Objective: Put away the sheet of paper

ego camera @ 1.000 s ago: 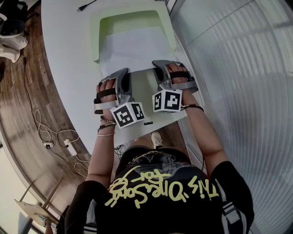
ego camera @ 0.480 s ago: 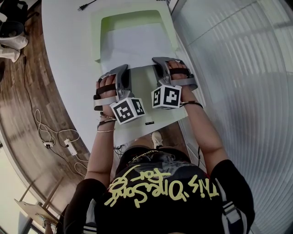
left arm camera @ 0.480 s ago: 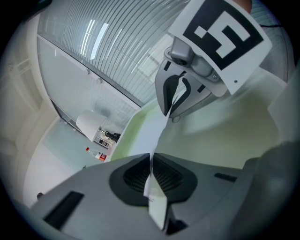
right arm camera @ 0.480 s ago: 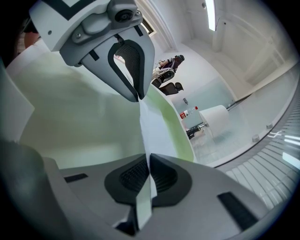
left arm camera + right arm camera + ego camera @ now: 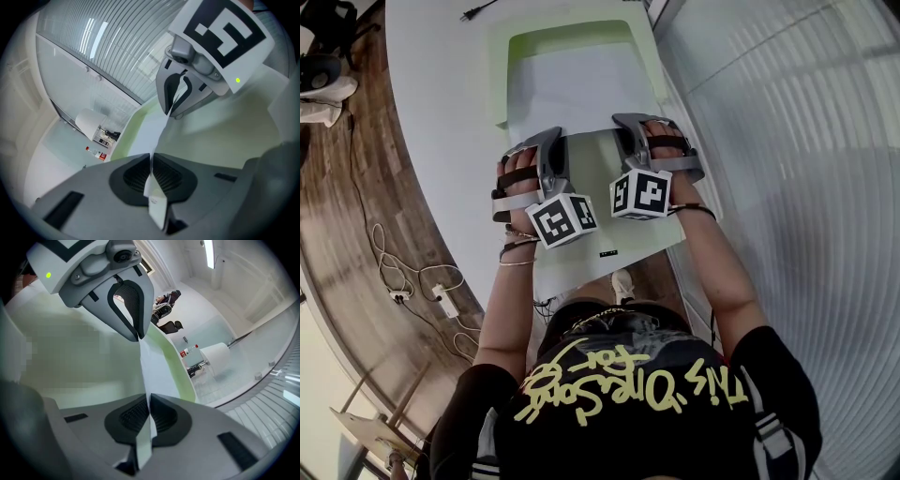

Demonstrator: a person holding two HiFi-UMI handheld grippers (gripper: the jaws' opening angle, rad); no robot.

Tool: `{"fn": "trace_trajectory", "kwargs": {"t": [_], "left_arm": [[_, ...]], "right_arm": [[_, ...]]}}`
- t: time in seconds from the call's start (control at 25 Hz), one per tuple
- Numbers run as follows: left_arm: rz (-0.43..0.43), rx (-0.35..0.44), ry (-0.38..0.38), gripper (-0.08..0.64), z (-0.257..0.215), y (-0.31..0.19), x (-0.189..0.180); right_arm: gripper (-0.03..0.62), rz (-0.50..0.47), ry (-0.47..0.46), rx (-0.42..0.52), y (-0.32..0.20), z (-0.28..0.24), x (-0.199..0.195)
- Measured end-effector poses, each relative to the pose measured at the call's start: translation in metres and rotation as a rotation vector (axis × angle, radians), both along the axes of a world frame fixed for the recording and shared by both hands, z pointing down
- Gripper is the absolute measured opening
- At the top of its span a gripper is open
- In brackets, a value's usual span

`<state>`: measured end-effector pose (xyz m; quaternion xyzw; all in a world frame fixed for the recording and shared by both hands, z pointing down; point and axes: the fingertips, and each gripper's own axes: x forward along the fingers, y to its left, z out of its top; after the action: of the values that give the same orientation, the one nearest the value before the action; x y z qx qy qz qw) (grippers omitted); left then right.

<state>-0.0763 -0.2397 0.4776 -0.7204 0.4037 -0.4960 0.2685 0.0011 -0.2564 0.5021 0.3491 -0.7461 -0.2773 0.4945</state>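
A white sheet of paper [image 5: 577,89] lies over an open pale green folder [image 5: 570,33] on the white table. Both grippers hold the sheet's near edge. My left gripper [image 5: 553,142] is shut on the left part of that edge, and the paper [image 5: 151,161] shows pinched between its pads. My right gripper [image 5: 627,128] is shut on the right part, with the paper [image 5: 149,411] clamped between its pads too. Each gripper view shows the other gripper, the right one [image 5: 175,111] and the left one [image 5: 137,337], biting the same edge. The sheet's far end reaches into the folder.
A black plug and cable [image 5: 474,13] lie at the table's far end. The table's curved edge [image 5: 441,216] runs along the left, above a wooden floor with cables [image 5: 403,281]. A ribbed glass wall [image 5: 787,141] stands close on the right.
Both grippers have eased slightly away from the person, and the sheet has slid a little farther over the green folder. Both stay shut on the paper.
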Motion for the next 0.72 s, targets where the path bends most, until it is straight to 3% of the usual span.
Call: {"fn": "trace_trajectory", "kwargs": {"t": [0.72], "left_arm": [[-0.002,0.001,-0.028,0.021,0.001,-0.012,-0.001]], "right_arm": [[0.008,0.001,0.023,-0.003,-0.012,0.000,0.001]]}}
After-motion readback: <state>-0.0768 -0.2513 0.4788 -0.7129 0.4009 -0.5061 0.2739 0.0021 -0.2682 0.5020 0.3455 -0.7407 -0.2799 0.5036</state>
